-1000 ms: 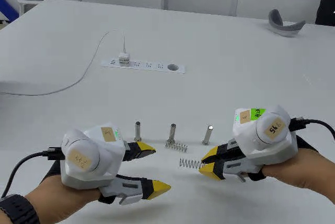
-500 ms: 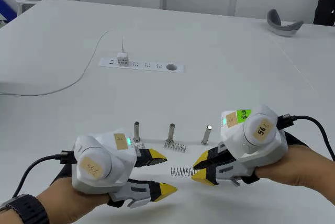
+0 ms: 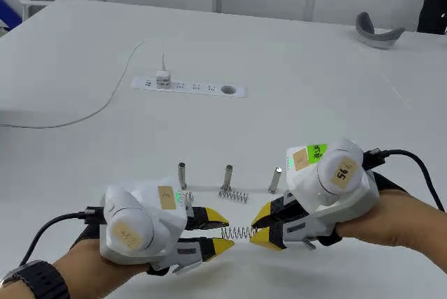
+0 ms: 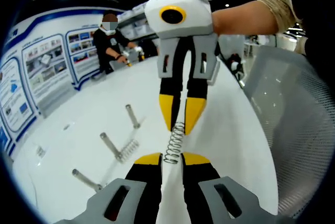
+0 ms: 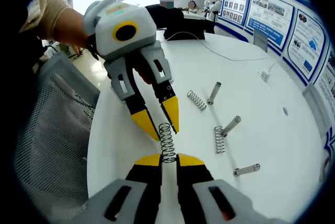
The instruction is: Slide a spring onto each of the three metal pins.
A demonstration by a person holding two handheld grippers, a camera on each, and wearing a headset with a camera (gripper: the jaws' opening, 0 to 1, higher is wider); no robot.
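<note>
Clamping one spring end, right gripper faces left gripper — jaws apart round the other.

Held a thin coiled steel spring by its near end, pinched between the yellow tips of the right gripper. Faced the white, yellow-tipped left gripper, jaws parted to either side of the coil's far end. Showed, to the right on the white tabletop, three short grey metal pins well apart, with two loose springs lying beside the far and middle ones.
</note>
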